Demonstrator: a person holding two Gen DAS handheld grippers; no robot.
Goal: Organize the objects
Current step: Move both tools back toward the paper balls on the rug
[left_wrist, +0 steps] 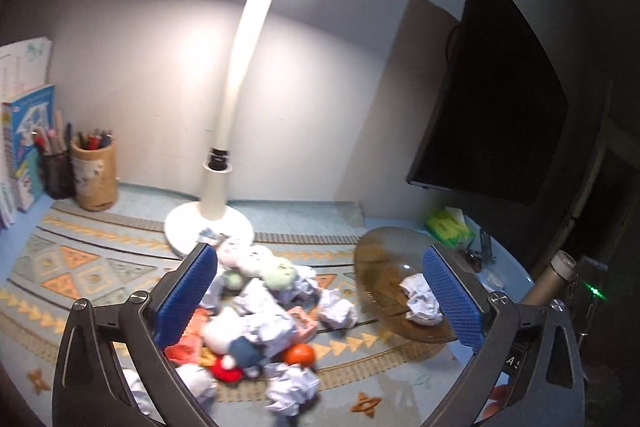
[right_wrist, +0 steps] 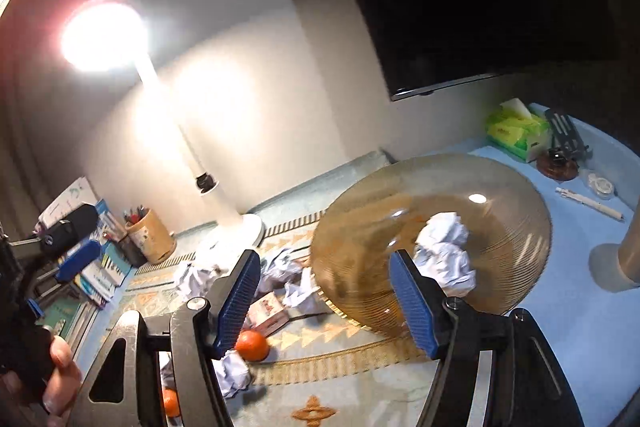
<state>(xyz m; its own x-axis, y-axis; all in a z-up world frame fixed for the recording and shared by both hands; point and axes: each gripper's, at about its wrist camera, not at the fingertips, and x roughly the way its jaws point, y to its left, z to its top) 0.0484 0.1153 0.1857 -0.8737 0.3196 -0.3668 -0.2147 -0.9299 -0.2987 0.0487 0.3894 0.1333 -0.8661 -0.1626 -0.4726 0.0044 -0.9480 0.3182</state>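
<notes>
At the far left of the left wrist view, books [left_wrist: 28, 147] stand against the wall beside a dark mesh pen holder [left_wrist: 58, 173] and a tan pen cup [left_wrist: 95, 175]. A white desk lamp [left_wrist: 224, 163] rises behind the left gripper [left_wrist: 320, 301], whose blue-padded jaws stand spread as wide as they go, holding and touching nothing. Between them, lower on the patterned mat [left_wrist: 80, 267], lies a heap of crumpled paper balls [left_wrist: 276, 327], small plush toys [left_wrist: 256, 263] and an orange [left_wrist: 301, 354]. To the right, an amber glass plate [left_wrist: 384, 259] carries one paper wad [left_wrist: 422, 301].

In the right wrist view, a hand [right_wrist: 60, 375] grips a dark handle at the left edge. The right gripper [right_wrist: 324, 301] is parted about halfway, nothing clamped; the plate [right_wrist: 500, 227] with its wad [right_wrist: 444, 247] sits behind the right jaw, though whether that jaw touches the rim cannot be told. A green tissue pack [right_wrist: 516, 133] lies further right.
</notes>
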